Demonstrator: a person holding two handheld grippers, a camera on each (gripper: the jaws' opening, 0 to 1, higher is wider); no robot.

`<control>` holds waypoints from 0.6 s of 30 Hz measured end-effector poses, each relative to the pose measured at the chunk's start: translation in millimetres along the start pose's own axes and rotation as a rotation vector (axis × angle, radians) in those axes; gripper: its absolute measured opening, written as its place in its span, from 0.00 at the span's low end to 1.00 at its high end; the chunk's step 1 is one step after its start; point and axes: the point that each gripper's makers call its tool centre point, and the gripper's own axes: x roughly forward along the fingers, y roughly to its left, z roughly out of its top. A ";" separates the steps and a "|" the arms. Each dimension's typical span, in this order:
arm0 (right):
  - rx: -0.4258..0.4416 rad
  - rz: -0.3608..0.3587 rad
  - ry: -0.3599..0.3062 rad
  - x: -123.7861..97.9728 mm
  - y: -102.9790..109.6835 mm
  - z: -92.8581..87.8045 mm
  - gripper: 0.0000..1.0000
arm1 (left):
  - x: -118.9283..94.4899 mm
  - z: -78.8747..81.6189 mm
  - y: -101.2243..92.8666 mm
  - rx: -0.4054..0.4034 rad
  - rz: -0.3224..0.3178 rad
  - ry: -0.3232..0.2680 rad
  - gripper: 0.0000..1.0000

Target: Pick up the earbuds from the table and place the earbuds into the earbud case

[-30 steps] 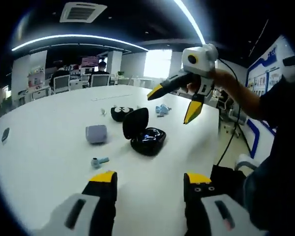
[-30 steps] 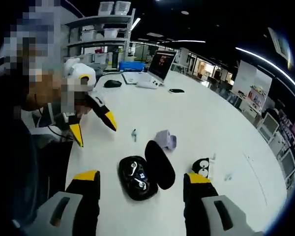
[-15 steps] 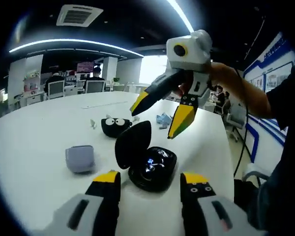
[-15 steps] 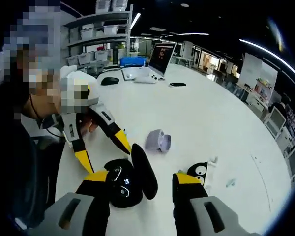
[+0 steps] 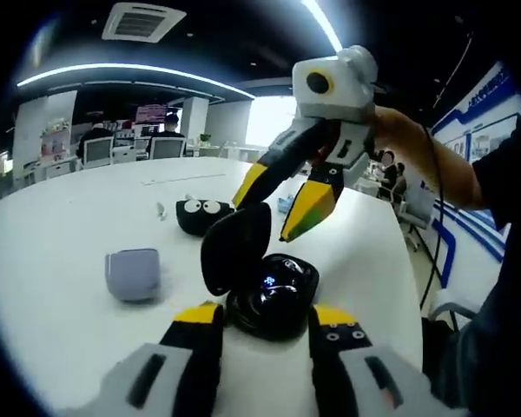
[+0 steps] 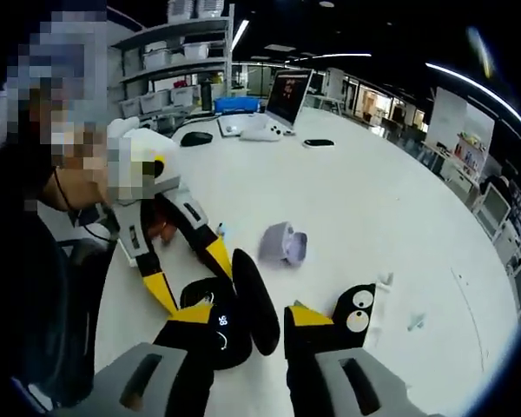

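The black earbud case (image 5: 273, 300) lies open on the white table (image 5: 61, 261), its lid (image 5: 234, 248) standing up. Small lights glow inside it. In the left gripper view my left gripper (image 5: 265, 313) is open, its jaws on either side of the case base. My right gripper (image 5: 280, 195) comes in from the upper right, open, its yellow tips just above the lid. In the right gripper view the case (image 6: 215, 328) and lid (image 6: 256, 300) sit between my right gripper's (image 6: 247, 314) jaws, and the left gripper (image 6: 189, 274) reaches the case from the left.
A lavender case (image 6: 282, 245), a black case with cartoon eyes (image 6: 356, 308) and small loose pieces (image 6: 384, 280) lie farther out on the table. A laptop (image 6: 286, 100), a mouse (image 6: 195, 137) and a phone (image 6: 317, 142) sit at the far end. The person stands at the table's edge.
Both grippers have closed in on the black case. The right gripper's tips have come down to the lid. The gap between each gripper's jaws has narrowed a little.
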 end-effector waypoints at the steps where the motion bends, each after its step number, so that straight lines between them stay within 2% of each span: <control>1: -0.002 -0.001 0.002 0.5 -0.6 -0.4 0.24 | 0.2 -0.5 -0.5 0.000 -0.001 0.001 0.41; 10: -0.030 -0.018 0.008 1.7 -7.8 -1.6 0.10 | -0.8 -1.0 -1.6 0.003 -0.003 -0.003 0.40; 18: -0.021 -0.016 0.005 1.7 -6.0 -2.1 0.11 | -1.0 -1.0 -1.2 0.003 -0.002 -0.006 0.40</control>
